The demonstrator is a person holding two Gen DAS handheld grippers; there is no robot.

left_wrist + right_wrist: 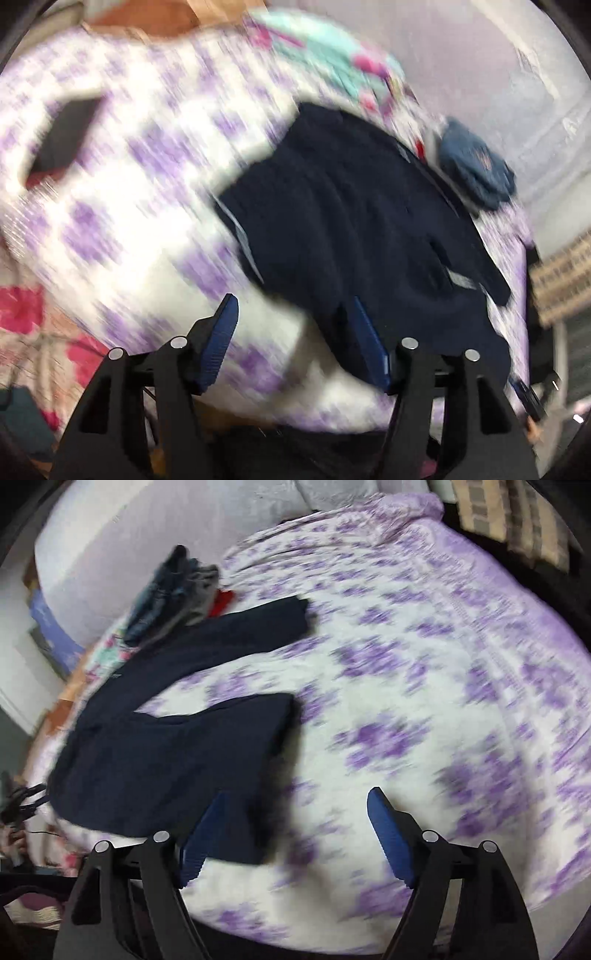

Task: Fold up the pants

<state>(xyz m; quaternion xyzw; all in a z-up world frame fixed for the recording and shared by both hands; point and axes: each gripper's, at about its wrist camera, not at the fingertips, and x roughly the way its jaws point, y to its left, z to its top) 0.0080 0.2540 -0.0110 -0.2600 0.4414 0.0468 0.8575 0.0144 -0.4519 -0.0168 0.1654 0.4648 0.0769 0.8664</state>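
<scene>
Dark navy pants lie flat on a white and purple floral bedspread; the frame is blurred. My left gripper is open above the near edge of the pants, its right finger over the dark cloth and its left finger over bare bedspread. In the right wrist view the pants lie with both legs spread apart, pointing right. My right gripper stands wide open above the hem of the nearer leg. Its left finger overlaps the cloth, and neither pad presses on it.
A heap of blue and grey clothes with something red sits beyond the pants, near the pale wall; it shows as a blue bundle in the left view. A flat black object lies on the bedspread. A turquoise and pink cloth lies farther back.
</scene>
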